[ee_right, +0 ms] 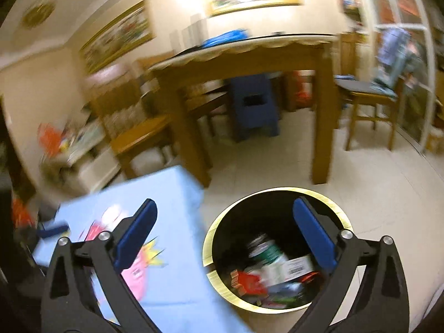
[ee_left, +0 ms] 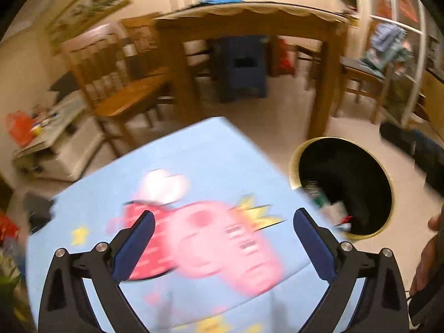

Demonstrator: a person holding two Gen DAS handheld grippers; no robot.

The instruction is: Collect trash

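A black round bin with a gold rim [ee_right: 211,238] stands on the floor beside a low table under a light-blue cartoon-print cloth [ee_left: 194,161]. Inside the bin lie a green can [ee_right: 266,249], a white carton [ee_right: 291,269] and red wrappers [ee_right: 249,280]. My right gripper [ee_right: 224,233] hangs over the bin's near left side, jaws wide open with nothing between them. My left gripper [ee_left: 223,242] is above the blue cloth, also wide open and empty. In the left wrist view the bin [ee_left: 294,166] shows to the right of the table edge. Both views are blurred.
A wooden dining table [ee_right: 249,63] with chairs [ee_right: 369,102] stands behind on the pale tiled floor [ee_right: 374,194]. A blue stool [ee_right: 255,108] sits under it. A white low cabinet with clutter [ee_left: 55,144] is at the left. A hand [ee_left: 427,258] shows at the right edge.
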